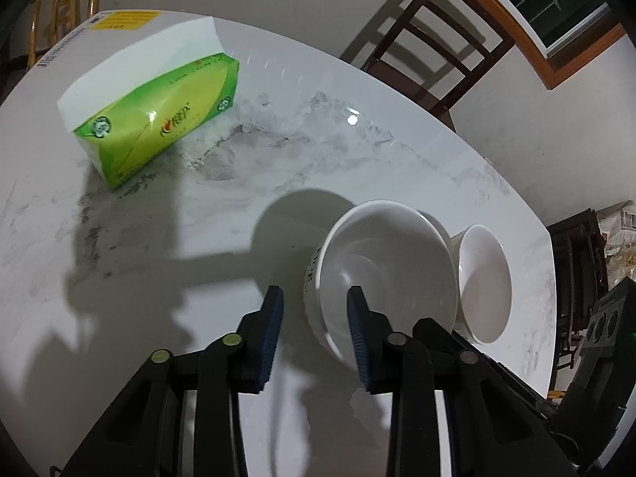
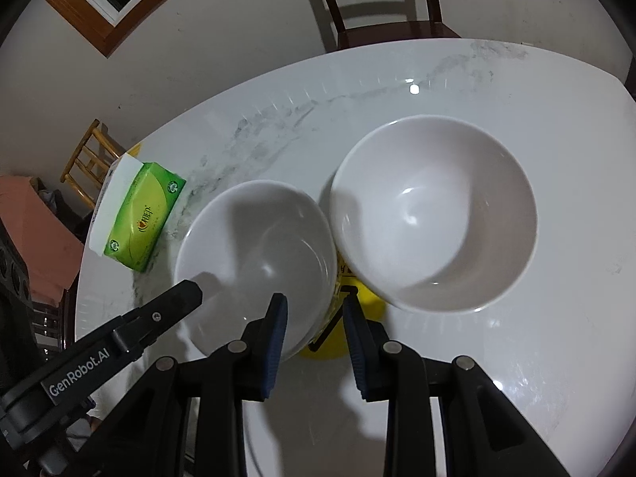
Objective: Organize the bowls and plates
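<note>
Left hand-held gripper (image 1: 315, 291) perhaps straddles bowl (image 1: 387, 270) rim.

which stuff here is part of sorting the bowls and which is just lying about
For the job:
- left bowl
- right bowl

Just lying about:
- green tissue pack
- dark wooden chair
- bamboo chair
- yellow item under the bowls, too hidden to identify

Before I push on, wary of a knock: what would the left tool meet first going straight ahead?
Probably the near rim of the left bowl, which sits between the left tool's fingers; depth is unclear.
</note>
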A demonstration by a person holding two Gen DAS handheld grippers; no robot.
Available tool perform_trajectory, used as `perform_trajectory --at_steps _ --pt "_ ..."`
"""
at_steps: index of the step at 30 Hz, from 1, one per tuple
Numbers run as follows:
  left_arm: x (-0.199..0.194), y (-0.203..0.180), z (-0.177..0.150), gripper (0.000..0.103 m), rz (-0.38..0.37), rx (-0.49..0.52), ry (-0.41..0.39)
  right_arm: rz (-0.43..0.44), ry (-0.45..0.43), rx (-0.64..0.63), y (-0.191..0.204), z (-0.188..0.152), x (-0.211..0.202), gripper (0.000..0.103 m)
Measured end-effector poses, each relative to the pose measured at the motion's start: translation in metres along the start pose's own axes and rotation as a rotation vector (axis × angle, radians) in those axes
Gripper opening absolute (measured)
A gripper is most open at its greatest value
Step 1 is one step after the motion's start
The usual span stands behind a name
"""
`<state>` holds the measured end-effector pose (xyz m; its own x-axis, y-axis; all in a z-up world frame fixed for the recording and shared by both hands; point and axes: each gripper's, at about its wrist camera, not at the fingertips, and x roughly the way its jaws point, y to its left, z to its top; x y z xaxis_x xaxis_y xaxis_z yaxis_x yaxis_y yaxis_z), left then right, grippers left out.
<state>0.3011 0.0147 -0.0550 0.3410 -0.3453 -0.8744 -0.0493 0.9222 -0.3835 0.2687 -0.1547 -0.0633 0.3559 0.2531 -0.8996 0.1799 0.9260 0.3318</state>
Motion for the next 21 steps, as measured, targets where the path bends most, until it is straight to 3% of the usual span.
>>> perform_trajectory --at_steps 4,7,21 --pt "0.007 0.001 0.000 0.013 -0.001 0.003 0.006 -0.010 -0.003 -0.014 0.001 0.000 0.002 0.020" --pt "0.011 0.004 -0.001 0.011 -0.021 -0.004 0.012 -0.010 -0.009 -0.022 0.001 0.001 0.002 0.019" --pt "-0.008 0.012 -0.022 0.011 -0.008 0.005 0.017 0.016 0.008 -0.044 0.009 -0.015 -0.015 0.018"
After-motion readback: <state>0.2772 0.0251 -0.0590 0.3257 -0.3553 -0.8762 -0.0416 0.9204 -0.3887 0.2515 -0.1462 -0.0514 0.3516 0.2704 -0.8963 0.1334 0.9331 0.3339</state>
